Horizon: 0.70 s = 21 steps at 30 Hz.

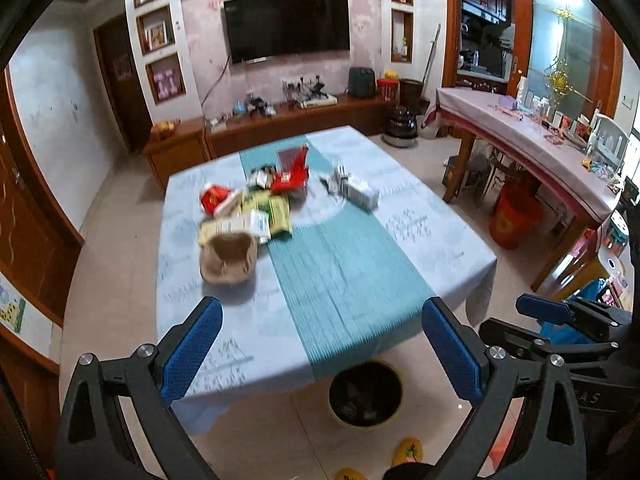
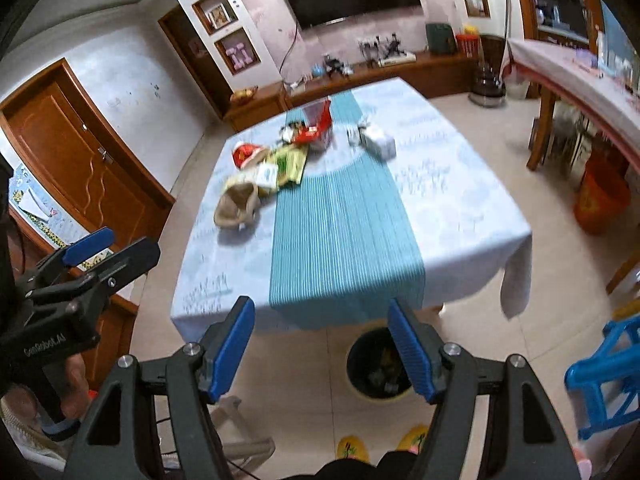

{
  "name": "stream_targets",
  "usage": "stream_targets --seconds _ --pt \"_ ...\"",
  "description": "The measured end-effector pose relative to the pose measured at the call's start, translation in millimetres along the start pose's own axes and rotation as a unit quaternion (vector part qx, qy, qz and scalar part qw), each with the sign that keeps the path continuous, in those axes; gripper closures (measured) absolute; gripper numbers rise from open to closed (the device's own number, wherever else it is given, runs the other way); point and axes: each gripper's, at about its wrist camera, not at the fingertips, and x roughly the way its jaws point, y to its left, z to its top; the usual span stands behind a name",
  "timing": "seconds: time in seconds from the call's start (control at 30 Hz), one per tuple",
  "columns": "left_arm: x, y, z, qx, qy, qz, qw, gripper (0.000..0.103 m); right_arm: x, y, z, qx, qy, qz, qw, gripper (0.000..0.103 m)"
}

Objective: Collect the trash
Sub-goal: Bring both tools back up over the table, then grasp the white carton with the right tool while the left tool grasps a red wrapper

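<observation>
Both grippers are hovering short of the worktop [image 1: 400, 240], well apart from the trash pile [image 1: 256, 204] sitting toward its far left part. The bin [image 1: 365, 394] is standing on the floor just below the near edge. A good start is probably reaching for the closest piece, the crumpled brown paper bag [image 1: 229, 258], pinching a raised fold. The left gripper [image 1: 322, 350] is holding its jaws wide apart on nothing; the right gripper [image 2: 322, 354] is likewise gaping, empty.
</observation>
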Motion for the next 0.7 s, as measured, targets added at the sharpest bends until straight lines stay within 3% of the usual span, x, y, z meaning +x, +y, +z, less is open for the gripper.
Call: stream_targets --seconds 0.2,0.37,0.53,0.7 --pt "-4 1 28 0.001 -0.031 0.006 0.9995 0.004 -4 9 38 -0.017 -0.024 -0.02 0.999 0.034" --pt "14 5 56 0.004 -0.038 0.044 0.9983 0.004 6 7 82 -0.032 -0.038 -0.026 0.998 0.034" --pt "72 14 94 -0.02 0.004 0.05 0.9986 0.004 39 -7 132 -0.037 -0.024 -0.01 0.999 0.034" --pt "150 23 133 -0.063 0.059 0.061 0.9944 0.009 103 -37 192 -0.05 0.028 0.018 0.998 0.034"
